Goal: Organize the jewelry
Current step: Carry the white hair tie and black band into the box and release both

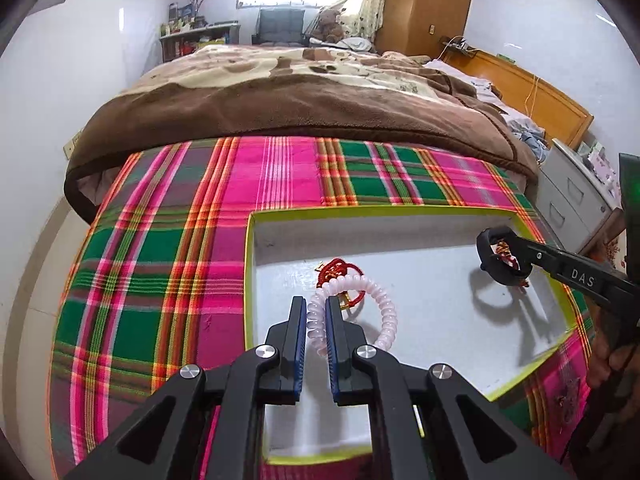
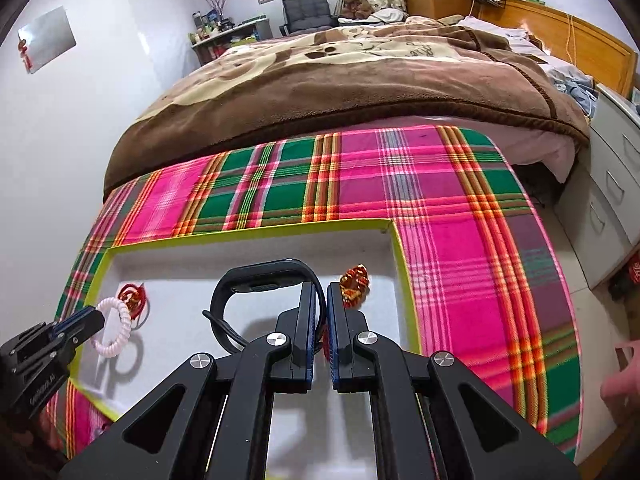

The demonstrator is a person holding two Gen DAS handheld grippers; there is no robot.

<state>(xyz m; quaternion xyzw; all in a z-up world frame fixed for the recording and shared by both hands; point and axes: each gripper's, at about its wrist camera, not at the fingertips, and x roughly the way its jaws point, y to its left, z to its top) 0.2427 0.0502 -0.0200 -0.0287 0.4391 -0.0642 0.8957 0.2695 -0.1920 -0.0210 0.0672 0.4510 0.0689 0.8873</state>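
A shallow white box with a lime-green rim (image 1: 250, 264) lies on the plaid cloth; the rim also shows in the right wrist view (image 2: 256, 234). My left gripper (image 1: 316, 306) is shut on a pale pink spiral bracelet (image 1: 388, 312) and holds it over the box floor (image 2: 114, 326). A red knotted cord ornament (image 1: 338, 272) lies under it (image 2: 132, 296). My right gripper (image 2: 325, 296) is shut on a black wristband (image 2: 260, 280), held above the box's right side (image 1: 486, 254). A red-gold trinket (image 2: 354, 286) lies just beyond the right gripper's fingertips (image 1: 506, 254).
The pink and green plaid cloth (image 1: 168, 264) covers the foot of a bed. A brown blanket (image 1: 280, 108) lies beyond it. Grey drawers (image 2: 612, 184) stand to the right. A white wall (image 1: 48, 120) runs along the left.
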